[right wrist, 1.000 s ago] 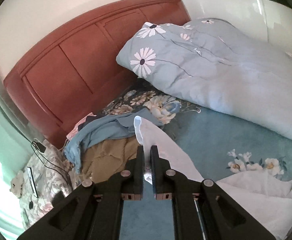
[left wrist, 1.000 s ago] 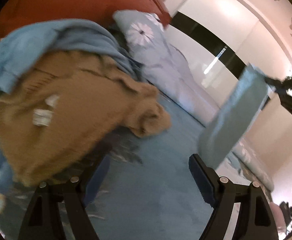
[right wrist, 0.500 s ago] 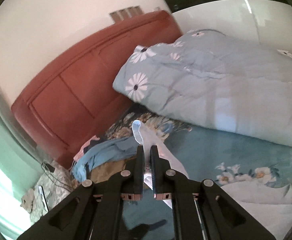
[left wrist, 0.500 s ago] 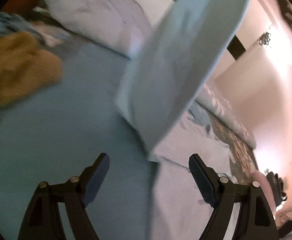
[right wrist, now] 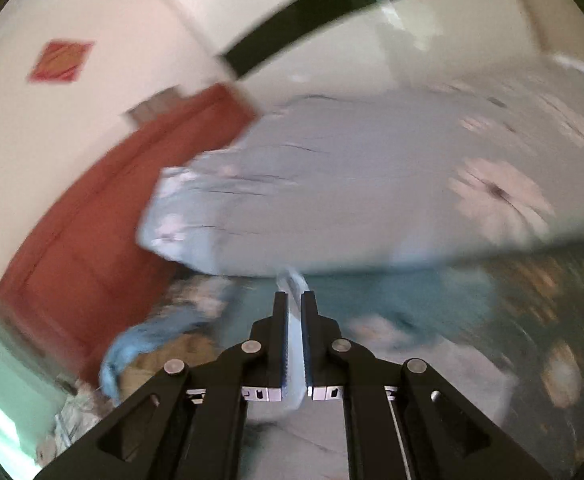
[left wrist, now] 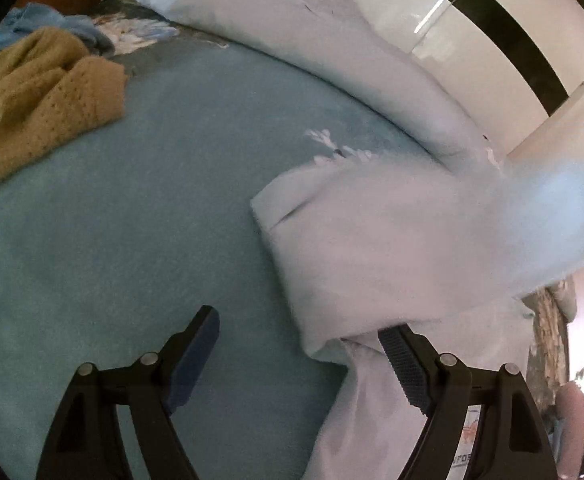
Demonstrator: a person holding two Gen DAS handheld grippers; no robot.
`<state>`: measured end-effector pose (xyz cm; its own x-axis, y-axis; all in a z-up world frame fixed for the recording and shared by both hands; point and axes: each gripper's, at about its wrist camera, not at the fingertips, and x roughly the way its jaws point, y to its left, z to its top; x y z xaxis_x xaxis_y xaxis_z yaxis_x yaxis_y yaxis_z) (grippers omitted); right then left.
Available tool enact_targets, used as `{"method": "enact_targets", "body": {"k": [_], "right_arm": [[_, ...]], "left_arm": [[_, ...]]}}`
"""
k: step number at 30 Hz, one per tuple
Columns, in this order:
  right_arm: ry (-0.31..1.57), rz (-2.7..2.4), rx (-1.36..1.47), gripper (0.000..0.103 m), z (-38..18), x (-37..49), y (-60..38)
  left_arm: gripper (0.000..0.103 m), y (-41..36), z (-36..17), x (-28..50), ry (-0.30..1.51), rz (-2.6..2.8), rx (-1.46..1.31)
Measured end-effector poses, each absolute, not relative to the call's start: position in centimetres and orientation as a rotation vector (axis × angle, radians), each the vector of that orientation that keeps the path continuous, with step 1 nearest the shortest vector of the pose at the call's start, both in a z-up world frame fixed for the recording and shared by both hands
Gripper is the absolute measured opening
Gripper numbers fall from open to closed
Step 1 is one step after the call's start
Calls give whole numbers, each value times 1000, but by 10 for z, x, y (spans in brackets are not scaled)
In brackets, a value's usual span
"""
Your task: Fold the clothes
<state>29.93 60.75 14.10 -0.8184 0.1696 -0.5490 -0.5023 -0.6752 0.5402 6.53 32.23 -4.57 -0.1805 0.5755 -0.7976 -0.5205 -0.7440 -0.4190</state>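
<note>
Pale garment (left wrist: 392,240) has swung down onto the bed (left wrist: 131,220); right gripper (right wrist: 295,300) pinches its edge, left gripper (left wrist: 300,344) gapes empty. Lower slowly, keep it taut.

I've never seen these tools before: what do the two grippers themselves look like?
The left gripper is black, with triangular cut-outs, silver rivets, two fingers with ridged blue pads and a small printed label. The right gripper has the same black frame, rivets and ridged pads. No cables or sleeves show.
</note>
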Motion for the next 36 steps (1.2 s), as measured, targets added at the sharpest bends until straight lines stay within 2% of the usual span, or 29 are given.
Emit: {"method": "enact_targets", "body": {"k": [3,6,13,15,16,17,27,30,32,36], "right_arm": [[1166,2300,-716,6,62,348,629],[1259,2222,-779,6,6,371,631],[1264,2246,-858,8,-23,330,628],[1263,2252,-880,17,-31,317,628],[1271,2240,-883,27,-34,313,629],[1286,2213,-879,32,-38,311,632],[1337,2144,-880,35,-64,285,640],[1355,2146,-862,31,-63,286,640],[1361,2157,-863,7,-63,284,638],[1306,2250,-849,6,-45,273,627]], "left_arm": [[84,320,-44,65,-32,1975,-1365],[84,313,-45,60,-2,1977,-1359],[84,309,-49,62,40,1985,-1321],[84,305,-48,63,41,1981,-1305],[84,304,-48,63,39,1975,-1299],[84,303,-48,62,40,1971,-1297],[84,296,-48,61,62,1952,-1284],[84,295,-48,62,65,1953,-1285],[84,298,-48,63,80,1961,-1288],[84,302,-49,64,116,1960,-1290]]}}
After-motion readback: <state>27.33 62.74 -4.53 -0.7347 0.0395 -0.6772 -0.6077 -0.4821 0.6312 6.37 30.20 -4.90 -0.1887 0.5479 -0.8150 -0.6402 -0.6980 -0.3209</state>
